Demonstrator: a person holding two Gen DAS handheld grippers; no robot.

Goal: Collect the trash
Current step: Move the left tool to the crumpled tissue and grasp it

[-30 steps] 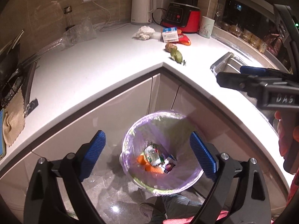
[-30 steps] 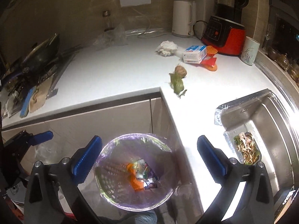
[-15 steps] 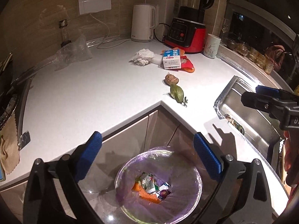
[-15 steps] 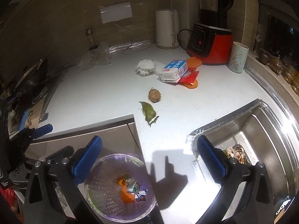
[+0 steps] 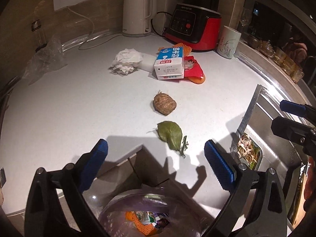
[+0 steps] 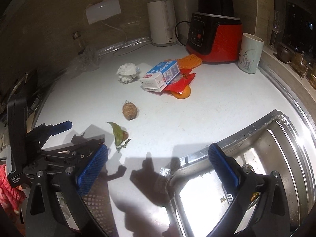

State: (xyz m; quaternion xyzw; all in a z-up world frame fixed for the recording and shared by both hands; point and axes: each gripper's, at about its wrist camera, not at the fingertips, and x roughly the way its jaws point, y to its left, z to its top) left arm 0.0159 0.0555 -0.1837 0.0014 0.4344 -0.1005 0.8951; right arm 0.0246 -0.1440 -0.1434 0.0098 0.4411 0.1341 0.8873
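Trash lies on the white counter: a green leaf (image 5: 170, 136) (image 6: 118, 134), a brown husk ball (image 5: 164, 104) (image 6: 129, 111), a crumpled tissue (image 5: 127, 60) (image 6: 128, 72), a blue-white milk carton (image 5: 170, 63) (image 6: 161, 75) on a red wrapper (image 5: 194, 70) and orange peel (image 6: 184, 94). The purple-lined bin (image 5: 150, 215) sits below the counter corner with trash inside. My left gripper (image 5: 156, 165) is open and empty above the counter edge, just short of the leaf. My right gripper (image 6: 158, 167) is open and empty near the sink corner.
A steel sink (image 6: 256, 158) with a tray of food scraps (image 5: 247, 152) is at the right. A white kettle (image 5: 137, 9), red blender (image 5: 192, 29) and ceramic cup (image 5: 229, 42) stand at the back. A clear plastic bag (image 5: 43, 59) lies at the back left.
Both grippers have risen from over the bin and moved forward over the counter toward the leaf and husk. Both stay open and empty.
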